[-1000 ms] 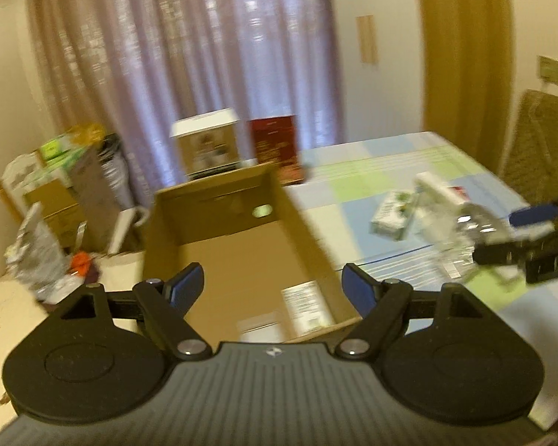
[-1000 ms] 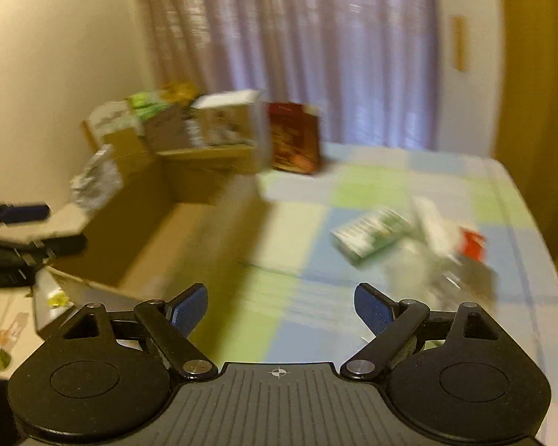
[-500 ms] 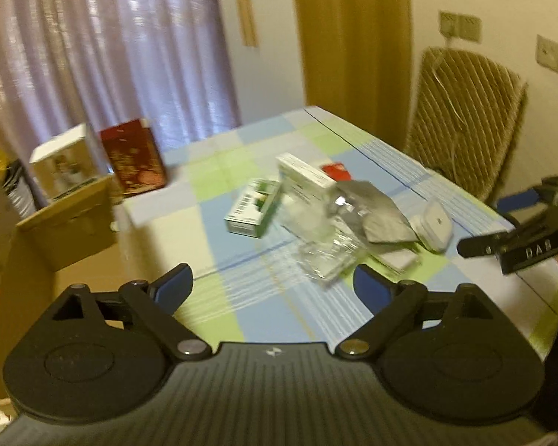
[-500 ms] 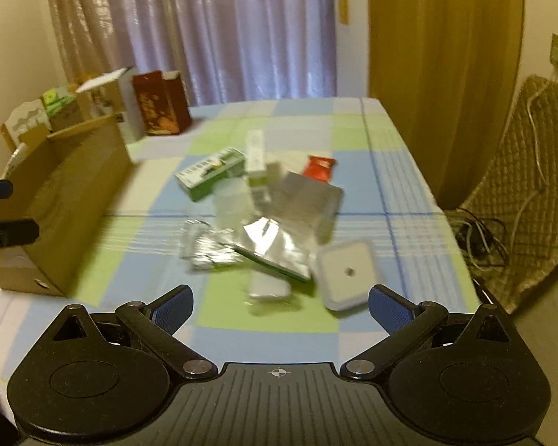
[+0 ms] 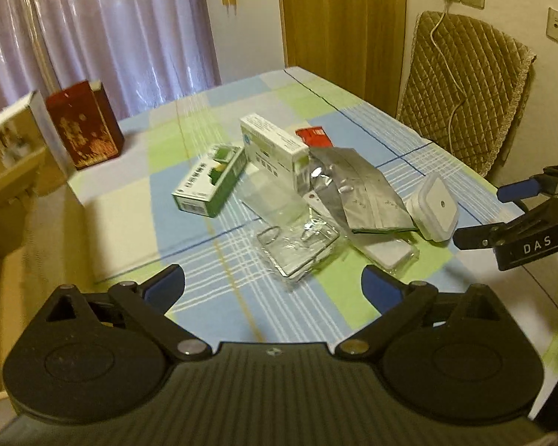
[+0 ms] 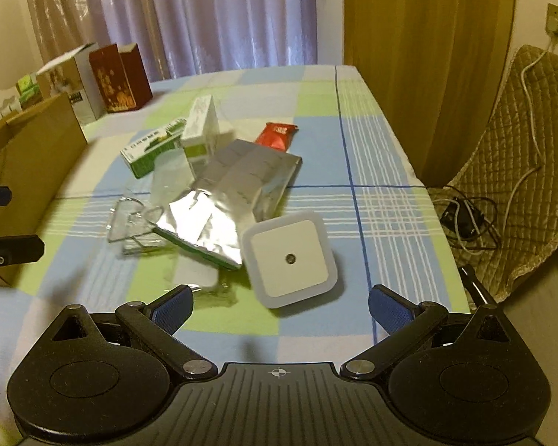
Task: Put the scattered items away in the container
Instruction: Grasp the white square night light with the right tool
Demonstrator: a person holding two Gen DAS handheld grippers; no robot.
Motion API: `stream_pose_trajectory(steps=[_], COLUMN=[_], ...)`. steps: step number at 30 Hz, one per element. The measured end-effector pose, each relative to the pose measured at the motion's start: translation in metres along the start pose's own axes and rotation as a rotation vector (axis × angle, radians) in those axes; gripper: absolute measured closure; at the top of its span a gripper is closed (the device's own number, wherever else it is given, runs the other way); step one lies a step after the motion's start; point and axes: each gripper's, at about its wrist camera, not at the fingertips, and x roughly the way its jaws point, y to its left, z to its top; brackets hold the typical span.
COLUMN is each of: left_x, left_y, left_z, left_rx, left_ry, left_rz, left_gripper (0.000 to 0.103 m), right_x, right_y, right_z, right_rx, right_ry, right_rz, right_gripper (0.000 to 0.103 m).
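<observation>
Sheer mauve curtains (image 6: 212, 15) and a mustard drape (image 6: 424, 55) back a counter (image 6: 375, 156) spread with a checked cloth of blue, green and white squares. At its left edge stands the brown cardboard container (image 6: 29, 148), flaps up. A quilted tan chair (image 5: 468, 85) sits off the right edge, a white cable trailing over it.

Scattered items lie heaped mid-counter, well apart from the container: a crinkled silver foil pouch (image 6: 230, 193) overlapping a clear plastic blister pack (image 5: 297, 238); a white rectangular carton (image 5: 271, 145) tilted against a green-and-white carton (image 5: 208, 182); a rounded square white plastic box (image 6: 290, 256) with a dark centre dot, touching the pouch's lower end; a small red sachet (image 6: 277, 135) behind.

Left claw (image 5: 273, 286) and right claw (image 6: 281, 308) — blue-padded, black-armed — both stand spread wide, holding nothing, above the near edge.
</observation>
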Motion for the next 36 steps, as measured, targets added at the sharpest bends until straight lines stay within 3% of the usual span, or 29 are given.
stream_pose_trajectory(steps=[9,20,21,22,26,28,29,36], left_x=[0.036,0.059,0.061,0.063,0.073,0.078,0.082,0.102], left_y=[-0.006,-0.002,-0.002,-0.002,-0.003,-0.004,-0.004,-0.005], left_z=[-0.002,0.001,0.001,0.002,0.004,0.005,0.005,0.01], left_rx=[-0.017,-0.109,-0.116,-0.122,-0.139,-0.151,-0.16,-0.245], left_ry=[0.03,0.038,0.038,0.038,0.037,0.039,0.04,0.045], left_rz=[-0.009,0.004,0.005,0.003,0.004,0.008,0.008,0.024], left_gripper=[0.003,0.003,0.003,0.003,0.003,0.003,0.003,0.003], right_x=[0.028,0.05,0.051,0.053,0.057,0.058,0.059,0.059], right_y=[-0.014,-0.008,-0.007,-0.007,-0.005,-0.007,-0.007,-0.012], right_z=[0.009,0.014,0.014,0.014,0.013,0.013,0.013,0.014], right_rx=[-0.073,-0.173,-0.183,-0.19,-0.205,-0.197,-0.192,-0.156], right_ry=[0.003,0.019,0.02,0.024,0.038,0.043,0.048,0.047], right_rz=[0.054,0.047,0.047,0.053,0.052,0.059,0.05,0.05], right_gripper=[0.0,0.0,0.002,0.012,0.014,0.031,0.035,0.036])
